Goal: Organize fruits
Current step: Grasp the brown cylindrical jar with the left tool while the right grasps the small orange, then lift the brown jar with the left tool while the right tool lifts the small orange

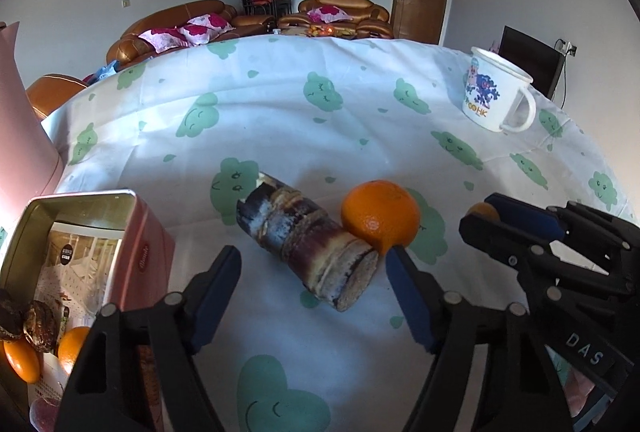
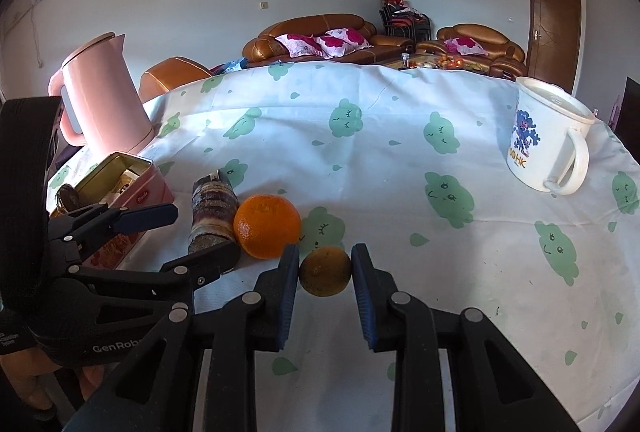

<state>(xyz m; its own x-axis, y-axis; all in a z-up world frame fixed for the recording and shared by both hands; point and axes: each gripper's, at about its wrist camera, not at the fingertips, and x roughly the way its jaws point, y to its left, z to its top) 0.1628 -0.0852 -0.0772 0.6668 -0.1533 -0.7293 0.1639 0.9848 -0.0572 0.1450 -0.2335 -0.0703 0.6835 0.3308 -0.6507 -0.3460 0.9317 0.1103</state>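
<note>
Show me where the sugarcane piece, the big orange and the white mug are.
sugarcane piece (image 1: 308,242), left wrist view, middle of stalk
big orange (image 1: 380,218), left wrist view, peel centre
white mug (image 2: 540,140), right wrist view, side wall

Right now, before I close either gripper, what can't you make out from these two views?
- Pink tin: contents cut off by the left-wrist frame edge and the left gripper.
- Small orange: whether the right gripper touches it is unclear.
- Sugarcane piece: near end hidden by the left gripper in the right-wrist view.
</note>
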